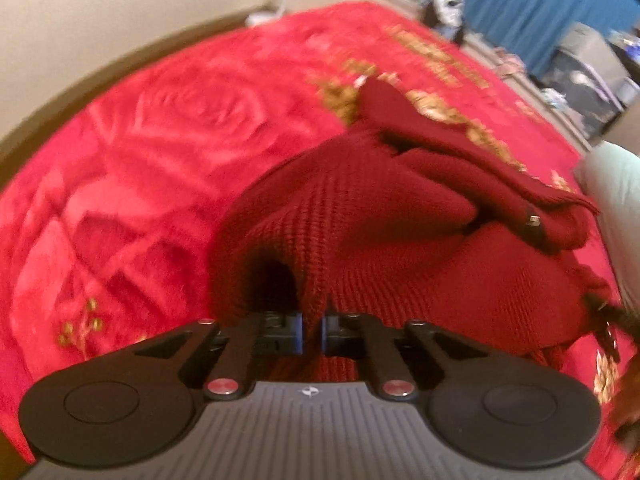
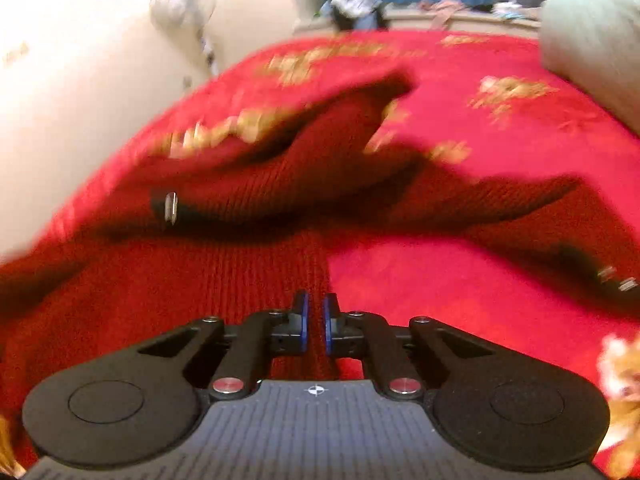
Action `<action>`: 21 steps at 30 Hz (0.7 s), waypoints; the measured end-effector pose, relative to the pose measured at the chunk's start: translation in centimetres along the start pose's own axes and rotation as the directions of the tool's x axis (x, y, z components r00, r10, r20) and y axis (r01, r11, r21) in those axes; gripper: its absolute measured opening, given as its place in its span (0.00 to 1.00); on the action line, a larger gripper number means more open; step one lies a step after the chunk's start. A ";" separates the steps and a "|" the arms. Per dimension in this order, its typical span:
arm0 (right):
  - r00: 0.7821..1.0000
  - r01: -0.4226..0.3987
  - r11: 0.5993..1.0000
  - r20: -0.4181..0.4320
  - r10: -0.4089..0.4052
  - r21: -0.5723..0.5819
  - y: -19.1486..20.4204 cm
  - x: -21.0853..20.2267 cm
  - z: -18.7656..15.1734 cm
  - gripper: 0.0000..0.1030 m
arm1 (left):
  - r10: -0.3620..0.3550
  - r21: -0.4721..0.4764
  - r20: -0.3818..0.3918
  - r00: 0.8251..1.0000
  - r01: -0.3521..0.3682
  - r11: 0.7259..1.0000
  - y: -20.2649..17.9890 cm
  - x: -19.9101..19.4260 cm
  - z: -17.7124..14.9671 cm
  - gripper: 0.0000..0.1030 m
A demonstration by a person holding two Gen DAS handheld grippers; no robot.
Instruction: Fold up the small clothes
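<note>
A dark red knitted garment (image 1: 380,216) lies crumpled on a bright red blanket (image 1: 152,128) with rose and gold patterns. In the left wrist view my left gripper (image 1: 313,332) is shut on a pinched ridge of the knit, which rises in a fold right ahead of the blue pads. In the right wrist view my right gripper (image 2: 316,322) is shut on the near edge of the same garment (image 2: 248,200), a strip of knit running between its pads. A small metal clasp (image 2: 171,207) shows on the fabric. The picture is blurred.
The blanket (image 2: 480,280) covers a bed. A pale green cushion (image 2: 596,40) lies at the right edge of the bed. A cream wall (image 1: 100,12) stands on the left, a blue curtain (image 1: 532,4) and cluttered shelf at the far end.
</note>
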State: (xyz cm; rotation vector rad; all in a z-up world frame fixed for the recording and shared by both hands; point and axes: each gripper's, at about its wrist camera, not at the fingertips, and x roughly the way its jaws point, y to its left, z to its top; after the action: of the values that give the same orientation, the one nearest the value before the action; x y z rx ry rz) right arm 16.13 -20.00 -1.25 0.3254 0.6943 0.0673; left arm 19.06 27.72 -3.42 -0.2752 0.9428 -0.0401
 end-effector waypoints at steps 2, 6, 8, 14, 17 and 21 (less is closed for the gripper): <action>0.999 -0.037 0.999 0.025 0.036 0.032 -1.9 -3.4 2.5 0.04 | -0.065 0.017 0.048 0.997 0.064 0.998 -0.6 -1.8 -0.6 0.07; 0.993 -0.066 0.996 0.097 0.061 0.056 -5.5 -12.0 5.2 0.03 | -0.218 0.017 0.116 0.969 0.218 0.976 -1.3 -6.7 -2.2 0.07; 0.989 -0.075 0.995 0.132 0.066 0.063 -7.2 -16.5 5.0 0.03 | -0.270 0.054 0.159 0.950 0.265 0.963 -1.6 -9.8 -3.4 0.07; 0.985 0.067 0.989 0.146 -0.086 0.131 -12.1 -22.4 -1.5 0.03 | -0.454 0.034 0.033 0.890 0.453 0.891 -2.0 -10.6 -8.3 0.29; 0.972 0.215 0.962 0.064 -0.228 0.167 -14.3 -19.0 -4.1 0.08 | -0.369 0.081 0.005 0.929 0.368 0.926 -2.8 -9.4 -8.4 0.50; 0.984 0.172 0.955 -0.003 -0.176 0.244 -16.1 -14.8 -5.9 0.28 | -0.277 -0.028 -0.061 0.959 0.276 0.961 -1.9 -6.7 -8.6 0.49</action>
State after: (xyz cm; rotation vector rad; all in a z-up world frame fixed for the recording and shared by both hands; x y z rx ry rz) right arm 0.21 -36.20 -1.44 0.4978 0.7111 -0.1905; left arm 8.40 25.04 -2.38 -0.4248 0.9635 -0.2984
